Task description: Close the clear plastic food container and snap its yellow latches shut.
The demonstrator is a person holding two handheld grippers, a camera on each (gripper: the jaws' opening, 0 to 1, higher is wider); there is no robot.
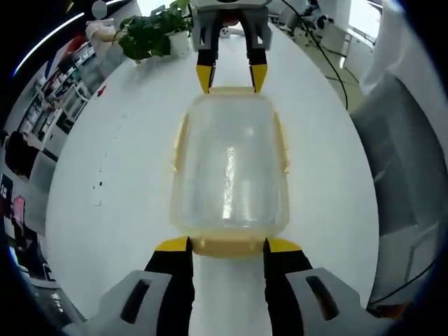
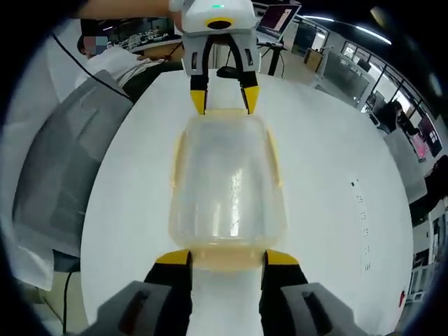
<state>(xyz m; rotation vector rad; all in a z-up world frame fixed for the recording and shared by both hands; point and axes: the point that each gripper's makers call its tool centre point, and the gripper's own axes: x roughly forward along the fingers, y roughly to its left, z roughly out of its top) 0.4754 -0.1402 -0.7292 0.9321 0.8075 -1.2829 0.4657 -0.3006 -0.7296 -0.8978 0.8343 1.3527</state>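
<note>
While the room around is an open office with desks, screens and ceiling lights, the worktop itself is white, smooth and a little glossy, and it looks round at the edges. A green potted plant stands on its far left side in the left gripper view. In the right gripper view a laptop stands beyond the far edge, and a grey sheet hangs by the left edge of the worktop.

The container lies in the middle of the worktop, between the two grippers. It is of clear plastic, rectangular with rounded corners, and light reflects in a streak on its lid. Pale yellow latches run along its sides and ends.

The left gripper has black jaws with yellow tips; they are apart, one at each side of the near end latch. The right gripper stands the same way at the opposite end, jaws apart beside its near latch. I cannot tell if the tips touch the latches.
</note>
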